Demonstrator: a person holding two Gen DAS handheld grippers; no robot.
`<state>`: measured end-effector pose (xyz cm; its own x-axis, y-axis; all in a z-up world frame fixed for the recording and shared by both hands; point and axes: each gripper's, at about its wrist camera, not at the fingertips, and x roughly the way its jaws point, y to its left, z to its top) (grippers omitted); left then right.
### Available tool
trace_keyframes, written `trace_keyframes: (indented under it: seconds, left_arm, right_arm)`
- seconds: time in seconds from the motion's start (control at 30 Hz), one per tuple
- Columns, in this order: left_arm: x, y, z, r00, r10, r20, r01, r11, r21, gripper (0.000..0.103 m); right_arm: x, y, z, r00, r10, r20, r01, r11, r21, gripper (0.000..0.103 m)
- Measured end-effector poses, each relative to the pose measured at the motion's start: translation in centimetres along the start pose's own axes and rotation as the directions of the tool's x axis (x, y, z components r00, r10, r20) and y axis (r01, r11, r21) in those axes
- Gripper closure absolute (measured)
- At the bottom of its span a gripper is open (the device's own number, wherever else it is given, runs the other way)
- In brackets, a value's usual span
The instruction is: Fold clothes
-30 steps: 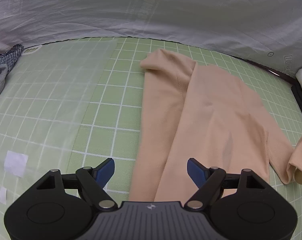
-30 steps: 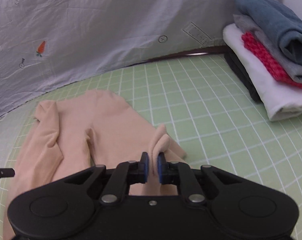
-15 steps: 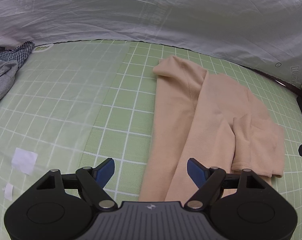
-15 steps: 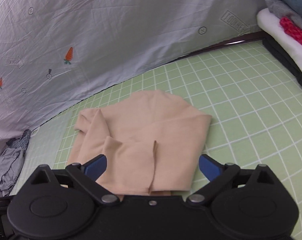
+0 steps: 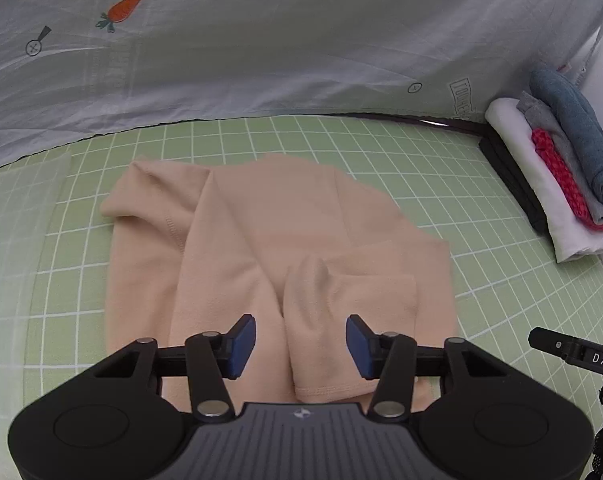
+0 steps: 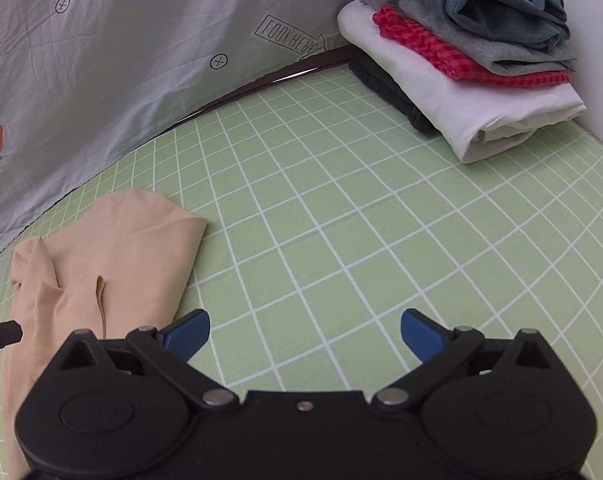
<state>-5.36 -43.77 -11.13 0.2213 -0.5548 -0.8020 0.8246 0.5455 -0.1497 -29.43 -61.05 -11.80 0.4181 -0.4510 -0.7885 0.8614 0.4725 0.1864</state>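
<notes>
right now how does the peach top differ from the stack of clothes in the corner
The peach top is a single garment spread across the green grid mat, only partly folded, with both sleeves turned in; the stack of clothes holds several pieces fully folded and piled up. The peach top is one plain colour; the stack mixes white, red check, grey, blue and a dark piece at the bottom. The peach top lies mid-mat; the stack sits at its far corner. Both rest on the mat.

Soft matt peach shirt (image 5: 261, 248) cloth on smooth green gridded mat (image 6: 341, 220). Matt black plastic left gripper (image 5: 300, 340), blue pads (image 5: 241, 338).
</notes>
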Motion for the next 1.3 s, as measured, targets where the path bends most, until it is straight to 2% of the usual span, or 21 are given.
trace_keyframes:
  seconds: [0.27,0.3,0.33,0.4,0.57,0.83,1.1,1.3]
  left_arm:
    - [4.7,-1.6,0.7,0.995,0.050,-0.081,-0.042,0.995,0.095,0.058]
    - [4.9,-1.6,0.6,0.995,0.045,-0.084,-0.036,0.994,0.100,0.063]
    - [5.1,-1.5,0.6,0.995,0.038,-0.087,-0.029,0.994,0.107,0.078]
    - [5.1,-1.3,0.7,0.996,0.024,-0.083,-0.015,0.994,0.108,0.095]
    - [3.4,-1.0,1.0,0.999,0.013,-0.042,-0.009,0.996,0.090,0.097]
    - [-2.2,1.9,1.6,0.996,0.006,0.088,-0.006,1.000,-0.009,0.098]
    - [-7.8,9.8,2.5,0.973,0.083,0.216,-0.046,0.985,-0.167,0.098]
    - [-11.2,17.1,3.8,0.951,0.164,0.263,-0.082,0.952,-0.295,0.098]
  right_arm:
    - [1.8,1.2,-0.1,0.999,0.019,-0.045,-0.022,0.998,-0.056,0.000]
    - [2.0,1.2,-0.1,0.999,0.017,-0.051,-0.020,0.998,-0.059,0.000]
    - [2.2,1.2,-0.2,0.998,0.016,-0.056,-0.019,0.998,-0.058,0.000]
    - [2.5,1.1,-0.3,0.998,0.016,-0.066,-0.019,0.998,-0.052,0.000]
    - [2.4,1.5,-0.3,0.997,0.014,-0.072,-0.018,0.998,-0.061,0.000]
    - [1.6,4.3,-1.2,0.997,0.045,-0.069,-0.054,0.990,-0.132,0.000]
    - [-1.1,8.9,-3.2,0.996,0.064,-0.054,-0.075,0.967,-0.242,0.000]
    - [-3.6,11.2,-4.9,0.998,0.048,-0.034,-0.055,0.957,-0.285,0.000]
